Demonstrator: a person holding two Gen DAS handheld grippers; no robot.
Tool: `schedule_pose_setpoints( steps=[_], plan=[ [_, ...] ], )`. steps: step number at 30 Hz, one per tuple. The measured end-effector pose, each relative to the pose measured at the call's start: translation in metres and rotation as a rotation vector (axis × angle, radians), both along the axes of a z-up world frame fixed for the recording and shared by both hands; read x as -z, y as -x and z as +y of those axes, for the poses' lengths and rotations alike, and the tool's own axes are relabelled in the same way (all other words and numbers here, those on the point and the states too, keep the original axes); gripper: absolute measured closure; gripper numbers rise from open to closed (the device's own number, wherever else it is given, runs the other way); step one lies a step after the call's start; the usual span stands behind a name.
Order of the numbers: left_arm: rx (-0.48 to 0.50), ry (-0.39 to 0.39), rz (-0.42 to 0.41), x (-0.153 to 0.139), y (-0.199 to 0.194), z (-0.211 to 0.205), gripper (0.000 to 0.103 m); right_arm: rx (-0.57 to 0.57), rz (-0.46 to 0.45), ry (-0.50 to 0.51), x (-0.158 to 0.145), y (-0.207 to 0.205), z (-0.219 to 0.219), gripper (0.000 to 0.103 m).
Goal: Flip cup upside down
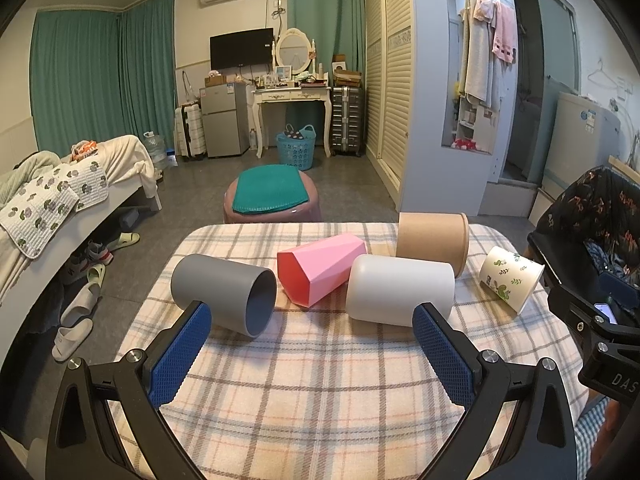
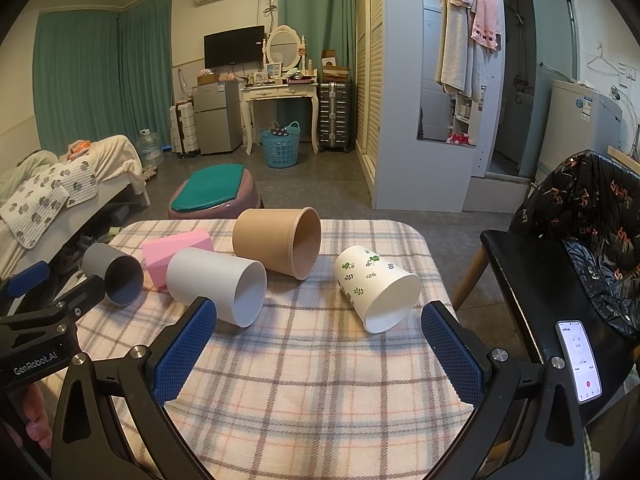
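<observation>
left gripper [image 1: 316, 320] wide open, empty | right gripper [image 2: 320, 320] wide open, empty | five cups lying sideways mid-table: grey cup [image 1: 224, 294], pink cup [image 1: 320, 272], white cup [image 1: 396, 290], brown cup [image 1: 434, 242], leaf-print cup [image 2: 376, 292] nearest right table edge [image 2: 434, 264] | bare cloth between grippers and cups

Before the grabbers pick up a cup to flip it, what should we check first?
1. Left gripper open and empty: ok.
2. Right gripper open and empty: ok.
3. Any cup flipped yet: not ok; the grey plastic cup, pink faceted cup, white plastic cup, brown paper tub and leaf-printed paper cup all lie sideways.
4. Checked tablecloth bare for landing: ok.
5. Pink and white cups apart: cannot tell.
</observation>
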State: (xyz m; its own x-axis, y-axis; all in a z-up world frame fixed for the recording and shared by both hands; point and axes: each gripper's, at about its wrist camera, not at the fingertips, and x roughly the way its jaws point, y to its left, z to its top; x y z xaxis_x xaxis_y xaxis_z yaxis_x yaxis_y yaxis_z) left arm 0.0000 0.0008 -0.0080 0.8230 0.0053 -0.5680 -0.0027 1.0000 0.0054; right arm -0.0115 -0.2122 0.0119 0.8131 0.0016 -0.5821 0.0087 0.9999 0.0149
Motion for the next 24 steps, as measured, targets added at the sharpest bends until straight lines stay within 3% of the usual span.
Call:
schedule_pose_setpoints(
  steps=[24],
  plan=[
    [0.002,-0.003,0.005,0.0,-0.0012,-0.0004,0.0,-0.001,0.004,-0.002,0.0021,0.0001,0.0013,0.0]
  ],
)
